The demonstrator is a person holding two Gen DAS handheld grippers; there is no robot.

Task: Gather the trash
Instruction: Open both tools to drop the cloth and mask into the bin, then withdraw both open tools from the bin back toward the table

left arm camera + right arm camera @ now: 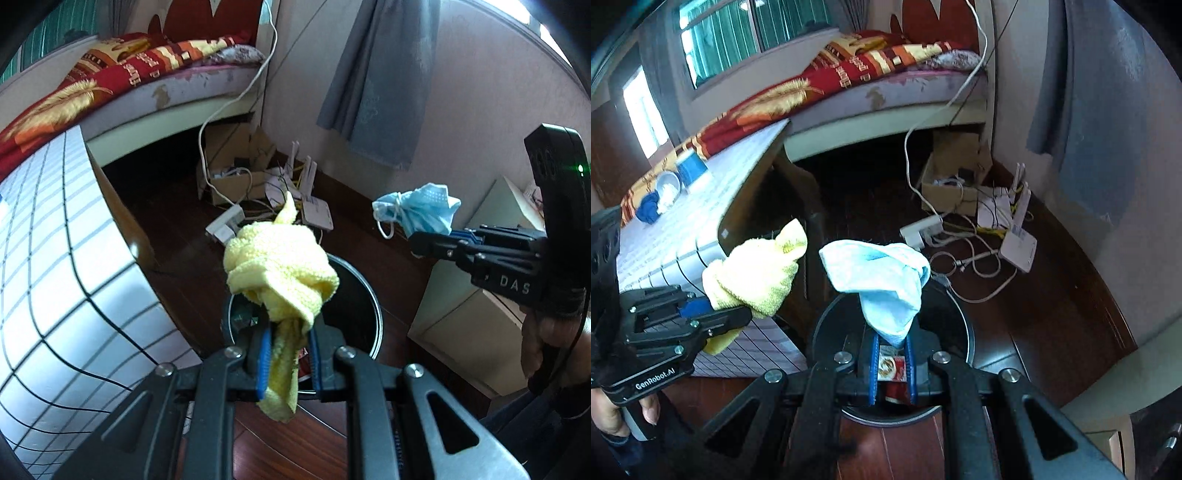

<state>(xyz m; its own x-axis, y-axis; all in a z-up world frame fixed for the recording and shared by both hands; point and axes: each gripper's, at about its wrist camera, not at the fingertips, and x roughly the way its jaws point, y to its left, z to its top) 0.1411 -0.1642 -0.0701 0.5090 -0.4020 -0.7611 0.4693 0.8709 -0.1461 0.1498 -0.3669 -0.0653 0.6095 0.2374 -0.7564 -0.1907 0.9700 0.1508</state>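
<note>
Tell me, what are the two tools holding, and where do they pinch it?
The left tool pinches a knotted yellow cloth by its loose tail below the knot. The right tool pinches a crumpled blue face mask by its bottom tip.

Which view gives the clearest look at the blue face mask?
The left wrist view: the blue face mask shows side-on with its ear loops, pinched in the right gripper. In the right wrist view it is a crumpled bundle close to the lens above the trash bin, loops hidden.
</note>
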